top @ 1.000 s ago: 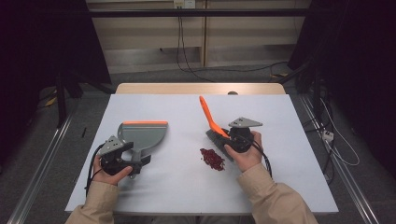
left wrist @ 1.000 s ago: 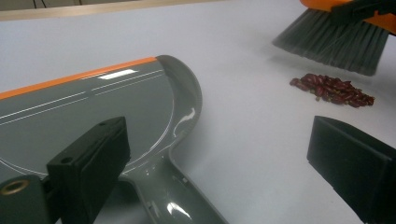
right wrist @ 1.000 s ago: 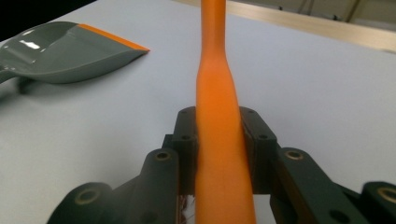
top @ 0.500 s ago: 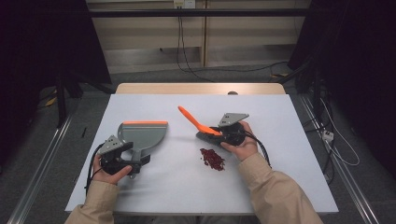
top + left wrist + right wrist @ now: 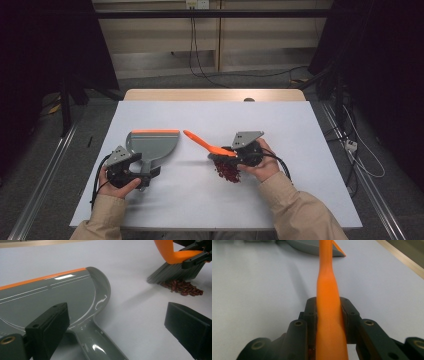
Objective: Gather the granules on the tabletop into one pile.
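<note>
Seen from above, a person's two forearms in tan sleeves reach in from the near edge of a white desk [image 5: 210, 200], each hand holding one black gripper. There are two grippers, one dustpan, one hand brush and one small heap of beans.

The left gripper [image 5: 145, 172] rests near the front left of the desk. In the left gripper view its jaws stand spread wide, with the dustpan's grey handle lying in the gap between them and neither jaw pressing on it.

The right gripper [image 5: 236, 156] sits to the right of centre. In the right gripper view its jaws are pressed against both sides of the orange handle of the hand brush [image 5: 210, 146], pinching it firmly. The handle slants away to the left, and the brush's grey bristles rest on the desk, touching the far edge of the heap.

The heap of dark red kidney beans [image 5: 228, 171] lies just in front of the bristles, beside the right hand.

Farther left, the grey dustpan [image 5: 152, 146] lies flat with its orange lip [image 5: 155, 131] along its far edge, well apart from the beans.

No brand, label or writing can be read on any of these things.

Beyond the desk, cables trail across a grey floor.
</note>
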A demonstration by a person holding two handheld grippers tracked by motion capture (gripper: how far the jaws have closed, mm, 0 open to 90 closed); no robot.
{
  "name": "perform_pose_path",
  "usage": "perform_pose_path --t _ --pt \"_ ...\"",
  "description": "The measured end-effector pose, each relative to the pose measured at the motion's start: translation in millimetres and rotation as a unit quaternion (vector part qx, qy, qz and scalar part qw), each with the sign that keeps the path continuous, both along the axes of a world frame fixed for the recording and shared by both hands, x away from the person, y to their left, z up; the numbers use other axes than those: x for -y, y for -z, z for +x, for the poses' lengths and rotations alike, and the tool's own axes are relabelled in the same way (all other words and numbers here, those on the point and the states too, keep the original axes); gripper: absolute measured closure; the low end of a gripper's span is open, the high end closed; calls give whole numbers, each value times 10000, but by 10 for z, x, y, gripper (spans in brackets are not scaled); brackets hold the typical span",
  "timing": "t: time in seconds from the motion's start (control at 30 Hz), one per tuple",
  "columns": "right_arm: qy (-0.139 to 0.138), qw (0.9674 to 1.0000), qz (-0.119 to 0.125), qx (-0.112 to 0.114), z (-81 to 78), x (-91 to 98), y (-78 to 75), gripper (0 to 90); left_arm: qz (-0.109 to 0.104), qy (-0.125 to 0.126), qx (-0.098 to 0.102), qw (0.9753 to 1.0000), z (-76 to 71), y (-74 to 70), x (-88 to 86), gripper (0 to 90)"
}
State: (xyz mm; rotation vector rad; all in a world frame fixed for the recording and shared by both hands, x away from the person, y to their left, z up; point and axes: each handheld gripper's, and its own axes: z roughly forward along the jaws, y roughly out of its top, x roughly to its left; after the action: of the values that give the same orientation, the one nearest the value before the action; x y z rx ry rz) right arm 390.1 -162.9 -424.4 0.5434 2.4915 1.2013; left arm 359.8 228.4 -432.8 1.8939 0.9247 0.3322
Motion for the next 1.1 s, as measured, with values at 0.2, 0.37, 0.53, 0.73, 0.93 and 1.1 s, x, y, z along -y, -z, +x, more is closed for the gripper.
perform_pose_path --t 0.2,0.37,0.53,0.73,0.93,1.1 --pt "157 9996 189 101 27 82 -40 714 39 -78 -68 9999 3 4 -2 64" --pt "393 9982 450 16 23 173 -75 714 160 -217 -182 9995 7 17 -21 96" --pt "570 9967 574 18 5 214 -115 714 360 -466 -387 9975 12 46 -64 152" --pt "656 9955 687 -6 -20 227 -132 714 613 -733 -648 9933 9 71 -159 258" --pt "740 9943 770 -33 -43 263 -129 714 876 -804 -753 9900 50 54 -250 458" --pt "845 9936 754 -49 -51 315 -132 714 1170 -674 -797 9876 182 46 -202 538"
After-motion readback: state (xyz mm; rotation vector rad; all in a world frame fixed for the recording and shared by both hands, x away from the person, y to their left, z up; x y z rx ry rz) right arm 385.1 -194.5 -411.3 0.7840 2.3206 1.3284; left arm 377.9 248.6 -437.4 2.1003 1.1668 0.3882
